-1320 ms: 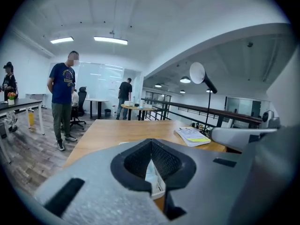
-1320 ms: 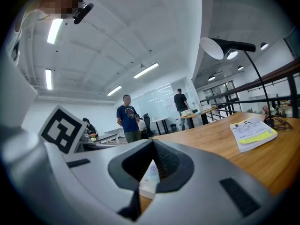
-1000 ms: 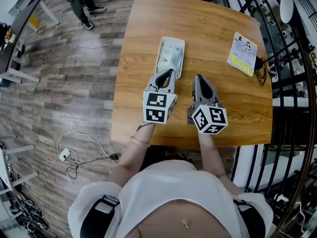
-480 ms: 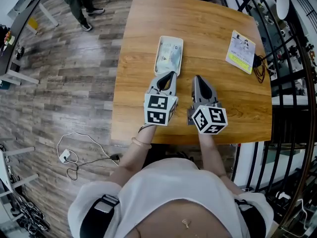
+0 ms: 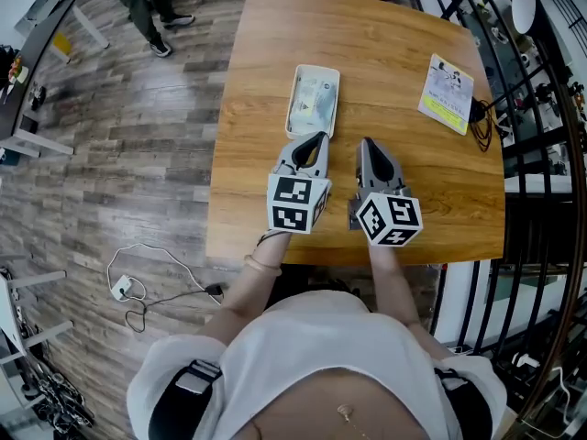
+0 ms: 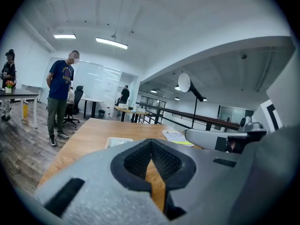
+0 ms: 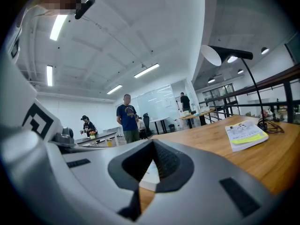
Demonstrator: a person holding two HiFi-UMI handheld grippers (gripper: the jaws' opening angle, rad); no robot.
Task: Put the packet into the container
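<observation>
A white oblong container (image 5: pixel 299 79) lies on the wooden table (image 5: pixel 385 35), and a pale packet (image 5: pixel 313 102) lies inside it. My left gripper (image 5: pixel 320 137) sits just short of the container's near edge, its jaws shut with nothing between them. My right gripper (image 5: pixel 365 142) rests beside it to the right, also shut and empty. In the left gripper view the shut left gripper (image 6: pixel 151 143) points past the container (image 6: pixel 118 142). In the right gripper view a white strip of the container (image 7: pixel 151 171) shows behind the closed right gripper (image 7: pixel 152 143).
A yellow-and-white leaflet (image 5: pixel 447 94) lies at the table's far right, with a black cable (image 5: pixel 483 122) at that edge. A lamp (image 5: pixel 523 3) and black railing stand beyond. A person (image 6: pixel 60 97) stands on the plank floor to the left.
Almost nothing. Both grippers stay shut side by side near the container, and the view has shifted only slightly.
</observation>
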